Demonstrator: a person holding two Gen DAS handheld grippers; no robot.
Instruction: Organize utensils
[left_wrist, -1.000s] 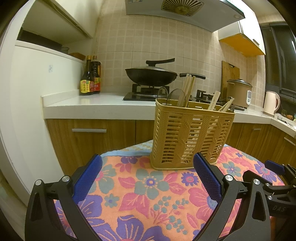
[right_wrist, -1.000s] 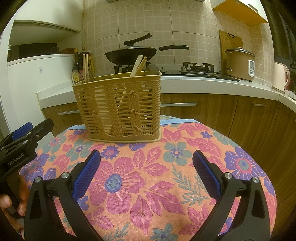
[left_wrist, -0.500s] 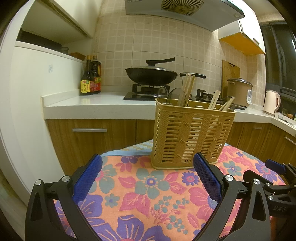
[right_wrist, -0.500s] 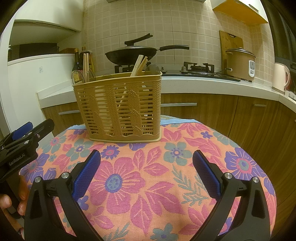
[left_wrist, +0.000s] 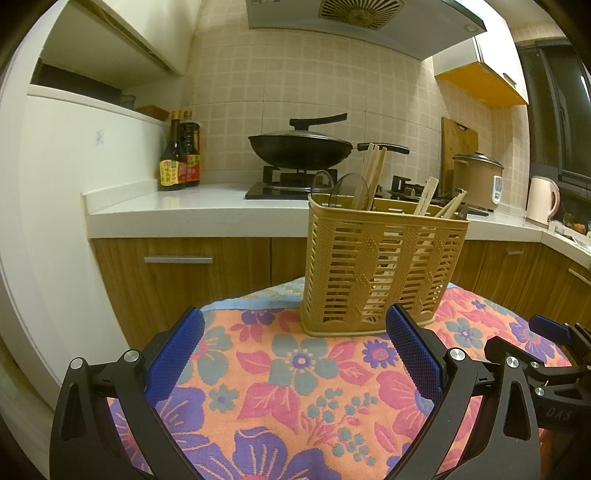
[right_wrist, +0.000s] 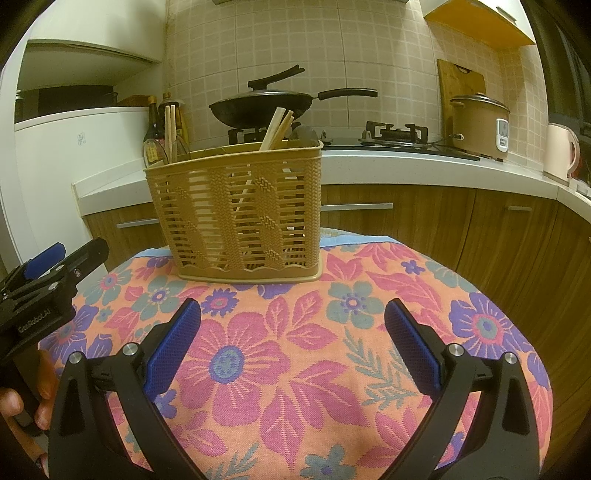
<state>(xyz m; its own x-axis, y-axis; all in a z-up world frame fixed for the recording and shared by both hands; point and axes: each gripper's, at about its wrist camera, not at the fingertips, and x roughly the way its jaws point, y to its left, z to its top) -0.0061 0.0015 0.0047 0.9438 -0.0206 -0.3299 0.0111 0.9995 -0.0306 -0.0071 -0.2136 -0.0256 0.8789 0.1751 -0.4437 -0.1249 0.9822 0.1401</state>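
Observation:
A tan plastic utensil basket stands upright at the far side of a round table under a floral cloth. Wooden chopsticks and clear spoons stick out of its top. My left gripper is open and empty, a short way in front of the basket. My right gripper is also open and empty, nearer the table's front. The left gripper's body shows at the left edge of the right wrist view, held by a hand.
Behind the table runs a white counter over wooden cabinets. On it are a black wok on a stove, sauce bottles, a rice cooker and a kettle. A white wall unit stands left.

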